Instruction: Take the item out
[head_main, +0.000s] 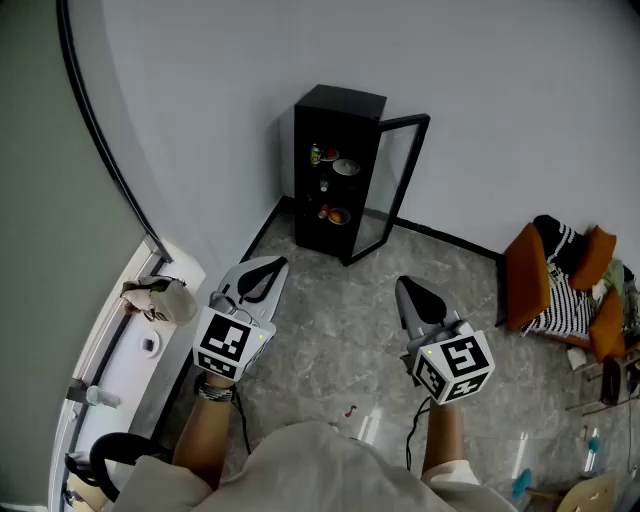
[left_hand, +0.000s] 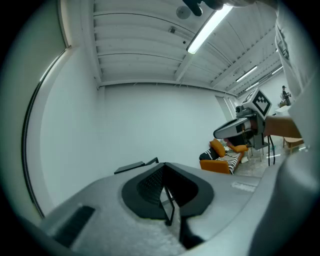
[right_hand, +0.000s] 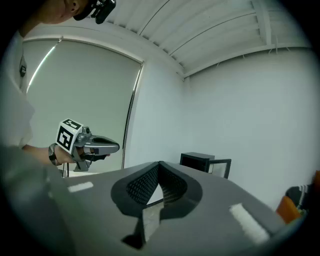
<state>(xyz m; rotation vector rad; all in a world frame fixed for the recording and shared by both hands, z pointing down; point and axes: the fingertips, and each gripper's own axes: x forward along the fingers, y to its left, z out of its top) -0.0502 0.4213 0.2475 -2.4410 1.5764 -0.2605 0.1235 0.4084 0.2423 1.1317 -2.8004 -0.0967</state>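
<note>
The left gripper (left_hand: 162, 166) has its jaws closed tip to tip with nothing between them. The right gripper (right_hand: 159, 164) is closed and empty in the same way. In the head view both sit level in the lower half of the frame, well apart from each other. They point toward the black cabinet (head_main: 340, 102) at upper centre, and neither touches it. Its glass door (head_main: 400, 175) stands open to the right. On its shelves are a green thing (head_main: 315, 154), a pale dish (head_main: 346, 167) and an orange thing (head_main: 339, 215). An orange sofa (head_main: 528, 278) is at the right edge.
</note>
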